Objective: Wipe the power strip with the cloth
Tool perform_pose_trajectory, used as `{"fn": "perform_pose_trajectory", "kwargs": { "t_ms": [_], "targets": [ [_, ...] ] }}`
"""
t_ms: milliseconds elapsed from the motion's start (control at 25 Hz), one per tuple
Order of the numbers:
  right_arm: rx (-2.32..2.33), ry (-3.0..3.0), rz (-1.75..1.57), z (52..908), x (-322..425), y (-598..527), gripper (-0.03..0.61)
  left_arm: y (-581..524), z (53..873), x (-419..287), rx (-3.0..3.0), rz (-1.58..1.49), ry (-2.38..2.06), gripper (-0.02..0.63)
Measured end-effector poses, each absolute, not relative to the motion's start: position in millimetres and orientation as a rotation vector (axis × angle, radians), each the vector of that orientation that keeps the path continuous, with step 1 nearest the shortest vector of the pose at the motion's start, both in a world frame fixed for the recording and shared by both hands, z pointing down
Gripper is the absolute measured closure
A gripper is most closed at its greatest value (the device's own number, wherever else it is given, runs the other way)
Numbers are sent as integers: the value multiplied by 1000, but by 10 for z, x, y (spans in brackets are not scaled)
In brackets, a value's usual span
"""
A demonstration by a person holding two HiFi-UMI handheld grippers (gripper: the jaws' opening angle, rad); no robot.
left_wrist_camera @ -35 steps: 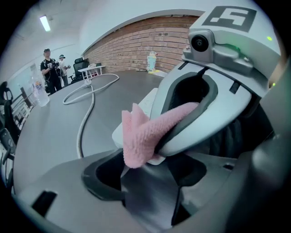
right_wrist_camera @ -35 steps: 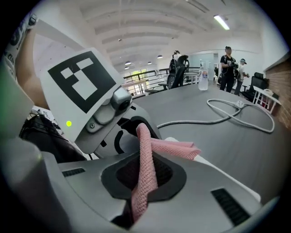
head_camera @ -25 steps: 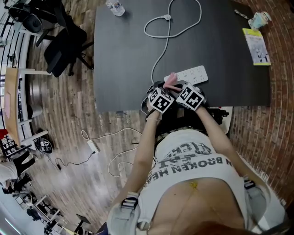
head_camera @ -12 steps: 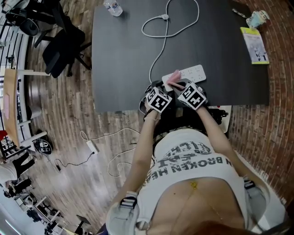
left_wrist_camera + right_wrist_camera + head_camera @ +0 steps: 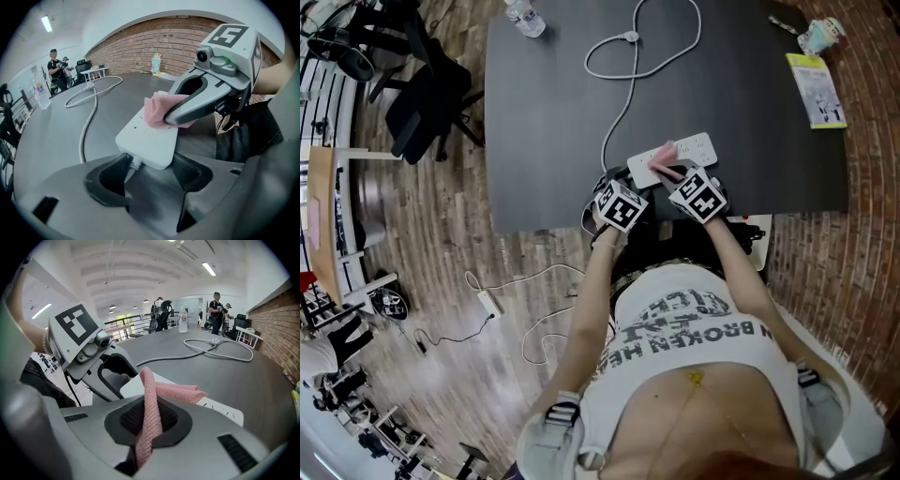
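A white power strip [image 5: 694, 147] lies near the front edge of the dark table [image 5: 553, 122], and its white cable [image 5: 619, 112] loops toward the far side. My left gripper [image 5: 634, 182] is shut on the strip's cable end [image 5: 149, 145], one jaw on each side. My right gripper [image 5: 672, 172] is shut on a pink cloth [image 5: 664, 159] and presses it on the strip's top. In the right gripper view the cloth [image 5: 151, 404] stands pinched between my jaws and drapes over the strip [image 5: 220, 409]. The left gripper view shows the right gripper [image 5: 185, 108] lying on the cloth [image 5: 155, 111].
A water bottle [image 5: 525, 14] stands at the table's far left corner. A yellow booklet [image 5: 814, 89] and a small cup [image 5: 818, 36] sit at the far right. An office chair [image 5: 422, 94] is left of the table. People stand in the background [image 5: 218, 310].
My right gripper has slid the pink cloth along the strip's top, away from the cable end. The left gripper stays clamped on that end.
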State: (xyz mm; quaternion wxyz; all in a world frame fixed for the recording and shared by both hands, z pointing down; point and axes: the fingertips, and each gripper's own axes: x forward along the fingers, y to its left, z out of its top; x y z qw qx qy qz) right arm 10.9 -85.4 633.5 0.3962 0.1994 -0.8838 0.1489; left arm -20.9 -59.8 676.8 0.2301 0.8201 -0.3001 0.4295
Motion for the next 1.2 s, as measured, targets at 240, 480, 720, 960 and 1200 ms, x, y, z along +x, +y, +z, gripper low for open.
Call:
{"fn": "perform_pose_trajectory", "kwargs": {
  "t_ms": [240,480,720,960,1200],
  "targets": [
    [581,-2214,399,6321,325,-942,561,-607,6762,-215,2259,1182,-831,328],
    [607,-2220,404,6321,370,-958,563,-614,6773,-225,2260,1182,-837,330],
    [631,-2207,380,6324,433,-983,561,-611,6770,-222,2260,1183,-833,330],
    [700,-2179,408,6333,657,-1083,561,-617,6770,-220,2262,1181,-836,328],
    [735,-2161,437,6325,798,-1132,561,-612,6773,-216,2266,1181,-837,328]
  ]
}}
